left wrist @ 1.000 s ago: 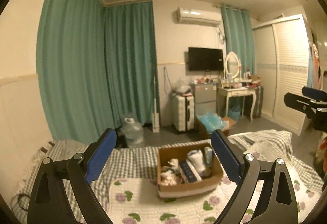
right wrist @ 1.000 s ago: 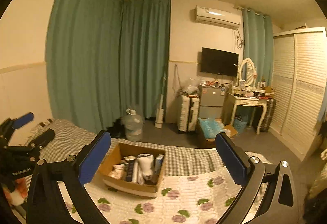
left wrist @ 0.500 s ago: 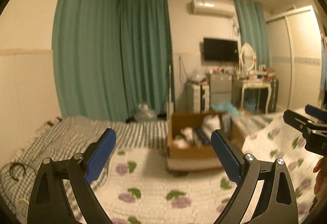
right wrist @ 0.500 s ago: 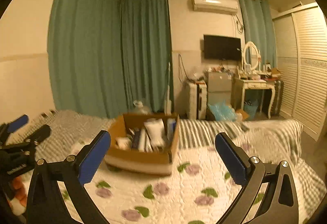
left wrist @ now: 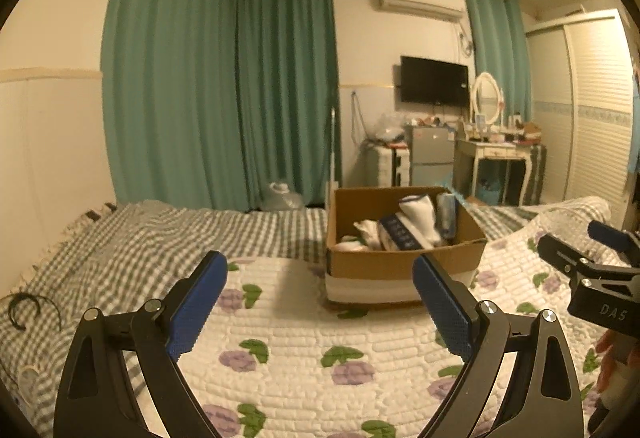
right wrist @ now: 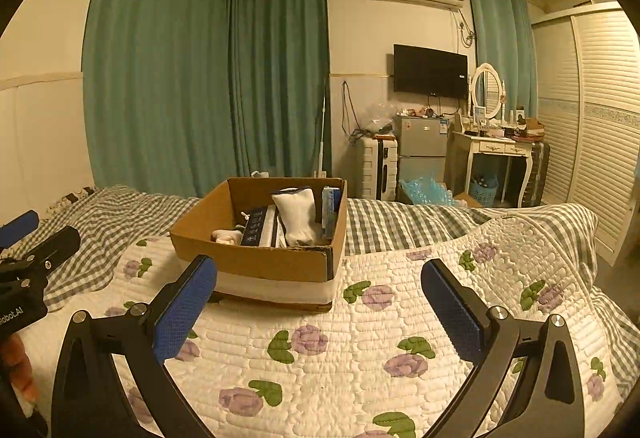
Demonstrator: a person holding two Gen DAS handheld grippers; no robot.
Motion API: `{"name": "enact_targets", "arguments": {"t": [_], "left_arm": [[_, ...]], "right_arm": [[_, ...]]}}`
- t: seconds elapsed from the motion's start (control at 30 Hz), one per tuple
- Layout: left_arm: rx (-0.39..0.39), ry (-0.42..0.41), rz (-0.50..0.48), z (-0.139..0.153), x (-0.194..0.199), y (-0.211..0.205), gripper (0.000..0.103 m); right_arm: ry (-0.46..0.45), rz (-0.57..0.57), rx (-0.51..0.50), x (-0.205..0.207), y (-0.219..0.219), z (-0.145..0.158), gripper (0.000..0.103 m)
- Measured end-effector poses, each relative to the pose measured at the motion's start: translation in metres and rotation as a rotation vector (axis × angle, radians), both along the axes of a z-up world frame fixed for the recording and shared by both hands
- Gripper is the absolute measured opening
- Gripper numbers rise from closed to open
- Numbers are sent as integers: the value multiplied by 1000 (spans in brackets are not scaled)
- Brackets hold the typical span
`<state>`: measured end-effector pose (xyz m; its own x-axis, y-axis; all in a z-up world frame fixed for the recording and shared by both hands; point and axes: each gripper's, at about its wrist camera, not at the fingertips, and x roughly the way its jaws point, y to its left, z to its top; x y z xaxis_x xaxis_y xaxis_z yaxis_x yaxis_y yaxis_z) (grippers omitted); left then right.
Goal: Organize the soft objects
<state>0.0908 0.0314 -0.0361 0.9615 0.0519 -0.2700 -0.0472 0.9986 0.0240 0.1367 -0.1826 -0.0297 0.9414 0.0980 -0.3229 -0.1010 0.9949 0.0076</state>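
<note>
An open cardboard box [left wrist: 404,261] [right wrist: 256,262] stands on a white floral quilt [left wrist: 320,350] [right wrist: 360,354] on the bed. It holds soft items: white socks [left wrist: 420,222], a white pouch [right wrist: 296,214], and a dark blue-and-white folded piece [left wrist: 400,238] [right wrist: 256,228]. My left gripper [left wrist: 320,302] is open and empty, low over the quilt in front of the box. My right gripper [right wrist: 319,298] is open and empty, also just short of the box. Each gripper shows at the edge of the other's view.
A grey checked sheet [left wrist: 120,238] covers the bed's far and left part. A dark hair band [left wrist: 24,312] lies at its left edge. Beyond the bed are green curtains [right wrist: 200,78], a suitcase [right wrist: 378,168], a small fridge [right wrist: 422,148], a dressing table [right wrist: 496,154] and a wardrobe [right wrist: 600,118].
Both grippers have dropped lower and moved closer to the box, which now looks larger and is seen from a flatter angle. Both stay open.
</note>
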Motion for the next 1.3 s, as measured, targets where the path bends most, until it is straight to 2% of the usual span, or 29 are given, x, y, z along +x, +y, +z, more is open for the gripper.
{"name": "enact_targets", "arguments": {"t": [0.4, 1.3], "left_arm": [[10, 11, -35, -2, 0, -5, 95], [14, 3, -16, -3, -4, -6, 95]], "right_arm": [[8, -15, 18, -2, -2, 5, 103], [28, -8, -17, 1, 5, -3, 103]]}}
